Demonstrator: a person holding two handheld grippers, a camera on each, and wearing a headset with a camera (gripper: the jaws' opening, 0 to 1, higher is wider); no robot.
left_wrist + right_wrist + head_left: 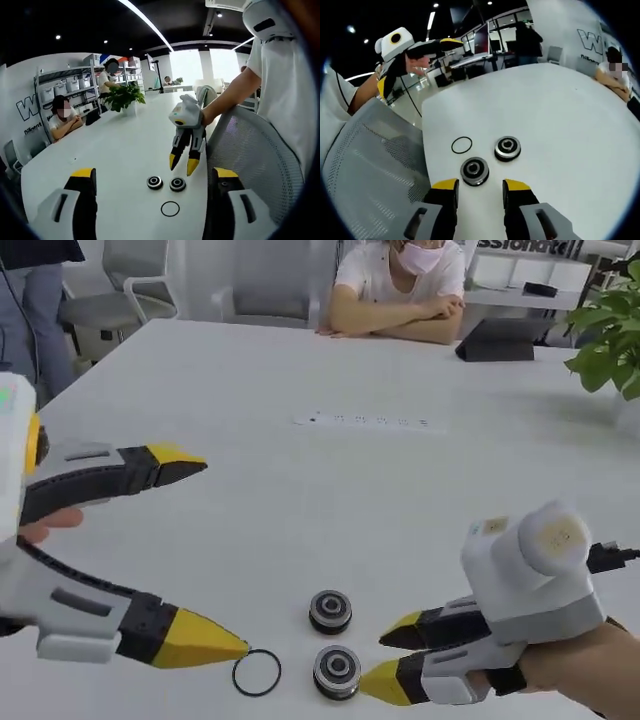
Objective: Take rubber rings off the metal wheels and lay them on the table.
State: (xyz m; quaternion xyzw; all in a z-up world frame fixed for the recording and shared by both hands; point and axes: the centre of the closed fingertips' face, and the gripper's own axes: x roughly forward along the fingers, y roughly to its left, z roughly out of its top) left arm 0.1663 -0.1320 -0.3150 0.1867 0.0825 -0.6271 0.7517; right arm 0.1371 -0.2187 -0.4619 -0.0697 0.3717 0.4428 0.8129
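My left gripper (226,556) hangs at the left, jaws spread wide with nothing between them, its lower tip just beside a loose ring (257,672) lying flat on the table (300,500). Right of that ring sit two wheels close together: the far wheel (330,611) and the near wheel (337,671). At the right is my right gripper (372,665), jaws a little apart and empty, tips just beside the near wheel. I reckon that one's next. I'd pin the hub with one gripper, nip only the dark outer band with the other, and peel it outward rather than lift the whole wheel. Whether each wheel carries a ring I can't make out, because the bands are too small and dark. My left gripper's body runs off the left edge.
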